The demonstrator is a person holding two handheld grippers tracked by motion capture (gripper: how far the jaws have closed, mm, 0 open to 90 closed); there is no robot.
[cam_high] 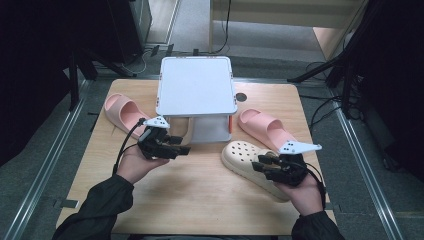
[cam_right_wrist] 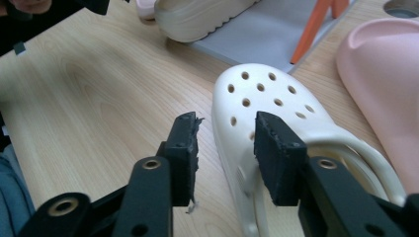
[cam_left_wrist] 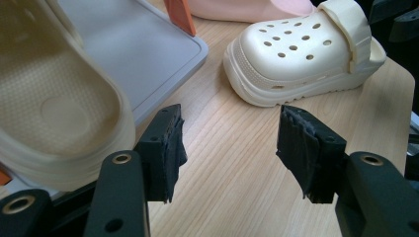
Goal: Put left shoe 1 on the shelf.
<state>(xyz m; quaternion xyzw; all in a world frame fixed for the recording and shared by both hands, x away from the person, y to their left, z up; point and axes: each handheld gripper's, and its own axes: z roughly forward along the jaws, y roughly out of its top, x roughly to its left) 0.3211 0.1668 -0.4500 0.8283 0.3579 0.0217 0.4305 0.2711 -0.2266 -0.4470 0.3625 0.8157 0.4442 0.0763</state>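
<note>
The right tongs (cam_right_wrist: pixel 225 148) stand apart, straddling the side wall of the cream clog (cam_right_wrist: pixel 276 113) near its opening: one jaw hangs outside over the bare wood, the other sits over the perforated upper, and whether either pad actually presses on the shoe cannot be told, so it reads as an unclosed reach rather than a clamp. In the high view the right tongs (cam_high: pixel 264 166) come in over the clog's (cam_high: pixel 245 154) heel end, with its toe pointing toward the middle of the surface (cam_high: pixel 200 195). The left tongs (cam_left_wrist: pixel 228 148) are wide apart with only wood grain between the jaws; nothing is held. Just beside their left jaw lies a second cream shoe (cam_left_wrist: pixel 54 103), sole side up, resting partly on the low grey shelf (cam_left_wrist: pixel 143 44) of the white rack (cam_high: pixel 196 85). In the high view the left tongs (cam_high: pixel 179 146) sit at the rack's front left corner. An orange strut (cam_right_wrist: pixel 312 29) of the rack stands between the shelf and the clog. A pink slide (cam_high: pixel 267 127) lies just beyond the clog, near it on the right of the rack, and another pink slide (cam_high: pixel 124 112) lies on the left of the rack, well apart from the first.
</note>
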